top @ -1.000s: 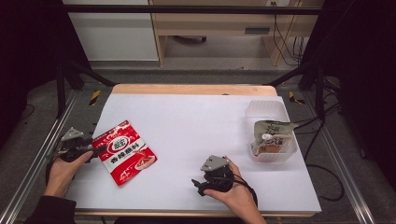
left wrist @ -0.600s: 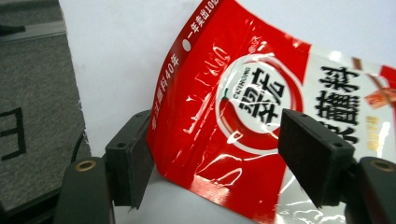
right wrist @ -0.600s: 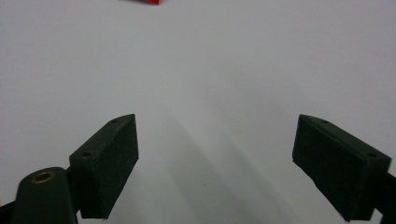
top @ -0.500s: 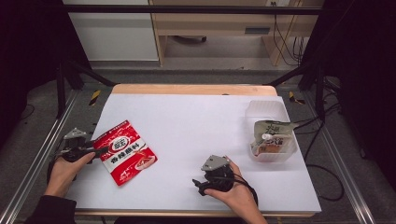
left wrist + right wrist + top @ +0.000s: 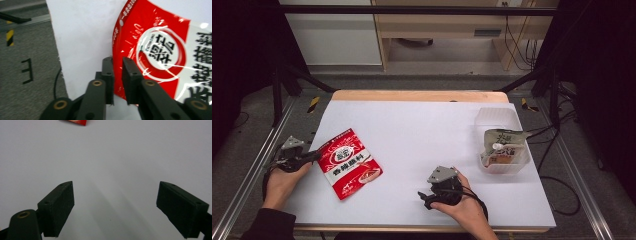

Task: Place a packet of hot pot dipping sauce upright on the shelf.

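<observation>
The red packet point(image 5: 350, 164) lies flat on the white tabletop point(image 5: 422, 125), near the left edge of it, and everything here is placed by that packet. The left tongs point(image 5: 314, 156) are at the packet's left edge, held by the person's left hand point(image 5: 282, 177). In the left gripper view the left tongs point(image 5: 117, 75) are almost closed, with just a thin gap between the two black jaws, and the edge of the red packet point(image 5: 160, 47) sits in that gap. One jaw is over the white tabletop point(image 5: 82, 37) just beside the packet and the other jaw is over the red part, so the tongs pinch the packet's edge. The packet has a white circle with a red chilli and dark letters on it. The right tongs point(image 5: 428, 197) are well to the right of the packet, nearer the front edge of the tabletop, in the person's right hand point(image 5: 464, 207). In the right gripper view the right tongs point(image 5: 116, 207) are wide open, with nothing between the jaws but bare white tabletop point(image 5: 112, 157). A small red corner of the packet point(image 5: 75, 122) peeks in at the top of that view. Far to the right of the packet stands a clear plastic box point(image 5: 497, 117) with a pale pouch point(image 5: 502, 147) leaning inside it
</observation>
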The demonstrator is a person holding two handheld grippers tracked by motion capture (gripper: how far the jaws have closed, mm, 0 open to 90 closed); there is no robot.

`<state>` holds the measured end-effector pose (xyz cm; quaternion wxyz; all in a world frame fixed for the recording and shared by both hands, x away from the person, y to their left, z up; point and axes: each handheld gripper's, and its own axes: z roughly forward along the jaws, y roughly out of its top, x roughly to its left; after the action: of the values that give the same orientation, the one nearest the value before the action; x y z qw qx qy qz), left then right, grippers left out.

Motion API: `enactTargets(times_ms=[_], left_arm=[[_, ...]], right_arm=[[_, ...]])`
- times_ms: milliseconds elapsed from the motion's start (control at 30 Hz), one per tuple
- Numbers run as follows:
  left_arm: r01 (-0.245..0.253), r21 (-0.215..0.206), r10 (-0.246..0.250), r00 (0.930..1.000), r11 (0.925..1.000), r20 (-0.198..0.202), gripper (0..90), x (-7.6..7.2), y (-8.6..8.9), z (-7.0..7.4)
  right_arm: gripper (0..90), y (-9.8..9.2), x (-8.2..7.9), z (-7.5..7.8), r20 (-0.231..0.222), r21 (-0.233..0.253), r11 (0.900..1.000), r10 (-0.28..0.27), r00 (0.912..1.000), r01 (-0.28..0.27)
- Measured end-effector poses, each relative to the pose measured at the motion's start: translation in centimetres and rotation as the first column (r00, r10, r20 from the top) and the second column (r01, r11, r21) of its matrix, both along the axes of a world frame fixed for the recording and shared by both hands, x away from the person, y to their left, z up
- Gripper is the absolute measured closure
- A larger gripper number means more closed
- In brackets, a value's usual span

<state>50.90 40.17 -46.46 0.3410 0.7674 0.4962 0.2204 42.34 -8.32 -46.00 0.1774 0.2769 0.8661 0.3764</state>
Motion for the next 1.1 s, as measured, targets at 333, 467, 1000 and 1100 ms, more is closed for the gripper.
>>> enactTargets(times_ms=[333, 467, 1000, 1100], left_arm=[[0.005, 0.02, -0.005, 1.0, 0.9998, -0.003, 90.0, 0.0, -0.3, 0.1], [0.023, 0.028, -0.024, 0.9997, 0.9993, 0.011, 90.0, -0.2, -0.6, 0.6], [0.115, 0.014, -0.116, 0.9835, 0.9933, 0.139, 90.0, -1.8, -3.5, 4.3], [0.147, 0.033, -0.15, 0.9768, 0.9886, 0.152, 90.0, -2.1, -4.7, 5.0]], right_arm=[[15.0, -0.1, 0.0, 0.1, 0.001, -0.002, 1.0, -0.003, 1.0, 0.003], [15.0, -0.1, 0.0, 0.0, 0.002, 0.0, 1.0, -0.003, 1.0, 0.003], [14.9, 0.1, -0.1, 0.8, 0.026, 0.005, 1.0, -0.002, 0.9997, 0.002], [15.0, 0.3, -0.1, 1.6, 0.042, 0.0, 1.0, 0.0, 0.9991, 0.0]])
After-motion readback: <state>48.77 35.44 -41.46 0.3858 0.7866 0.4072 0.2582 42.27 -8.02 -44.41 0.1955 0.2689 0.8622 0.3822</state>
